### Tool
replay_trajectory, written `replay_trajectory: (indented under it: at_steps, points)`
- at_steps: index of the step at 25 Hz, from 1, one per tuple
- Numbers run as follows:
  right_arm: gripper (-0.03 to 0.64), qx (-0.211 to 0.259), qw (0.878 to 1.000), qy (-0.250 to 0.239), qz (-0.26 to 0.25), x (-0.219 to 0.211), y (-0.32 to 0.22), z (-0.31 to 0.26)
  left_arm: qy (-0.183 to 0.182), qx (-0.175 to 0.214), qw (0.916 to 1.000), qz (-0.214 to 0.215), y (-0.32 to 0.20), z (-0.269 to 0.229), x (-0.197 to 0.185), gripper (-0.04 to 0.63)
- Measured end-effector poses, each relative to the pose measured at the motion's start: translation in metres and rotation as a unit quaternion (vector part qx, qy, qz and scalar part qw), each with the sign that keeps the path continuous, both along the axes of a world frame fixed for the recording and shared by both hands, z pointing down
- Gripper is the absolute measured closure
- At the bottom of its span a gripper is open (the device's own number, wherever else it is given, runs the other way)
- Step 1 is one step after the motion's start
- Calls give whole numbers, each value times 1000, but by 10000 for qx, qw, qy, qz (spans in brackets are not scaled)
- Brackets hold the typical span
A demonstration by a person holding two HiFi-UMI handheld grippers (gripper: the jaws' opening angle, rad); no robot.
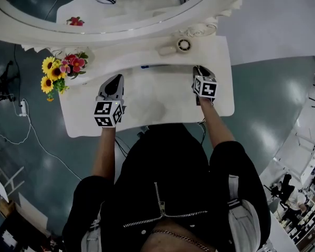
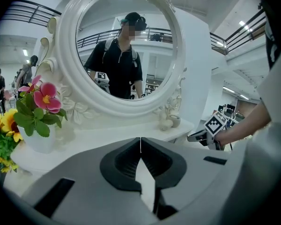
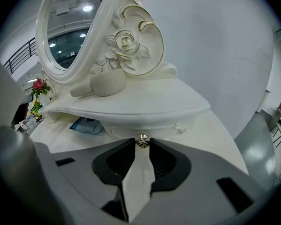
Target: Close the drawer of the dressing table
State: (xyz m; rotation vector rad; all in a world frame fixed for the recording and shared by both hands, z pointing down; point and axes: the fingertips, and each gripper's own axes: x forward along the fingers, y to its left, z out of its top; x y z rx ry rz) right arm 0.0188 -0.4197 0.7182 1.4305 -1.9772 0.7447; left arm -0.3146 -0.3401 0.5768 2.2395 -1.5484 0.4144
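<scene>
The white dressing table (image 1: pixel 147 106) stands under me, with a raised shelf (image 3: pixel 131 104) below its oval mirror (image 2: pixel 126 46). A small white drawer front (image 3: pixel 152 127) sits just under the shelf's edge and carries a metal knob (image 3: pixel 141 141). My right gripper (image 3: pixel 141 146) is shut on that knob; in the head view it (image 1: pixel 199 70) reaches to the shelf at the right. My left gripper (image 2: pixel 140 146) is shut with nothing in it, and hovers over the tabletop at the left (image 1: pixel 115 82).
A vase of pink and yellow flowers (image 1: pixel 63 70) stands at the table's left end (image 2: pixel 33 111). A pale rounded object (image 3: pixel 103 84) lies on the shelf. Something blue (image 3: pixel 86 124) shows under the shelf. A cable and power strip (image 1: pixel 22 109) lie on the floor.
</scene>
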Motion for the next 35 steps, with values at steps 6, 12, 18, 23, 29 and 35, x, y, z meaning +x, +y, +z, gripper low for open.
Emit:
replay_trajectory:
  at_steps: [6, 12, 18, 23, 29, 35]
  points:
    - [515, 28, 10000, 10, 1, -1, -9, 0, -11, -26, 10000, -56, 0, 2, -4, 574]
    - [508, 78, 9999, 64, 56, 0, -8, -1, -11, -20, 10000, -41, 1, 2, -1, 574]
    - [517, 133, 9998, 72, 95, -1, 12, -6, -20, 112, 9999, 5, 6, -5, 2, 574]
    - [606, 276, 9996, -32, -39, -4, 42, -24, -80, 247, 9997, 44, 22, -13, 3, 574]
    - [611, 841, 9954, -223, -412, -27, 56, -68, -175, 521, 9985, 25, 41, -34, -3, 574]
    - [611, 1692, 9808, -454, -860, -65, 68, -144, -226, 828, 9963, -26, 61, -61, -9, 574]
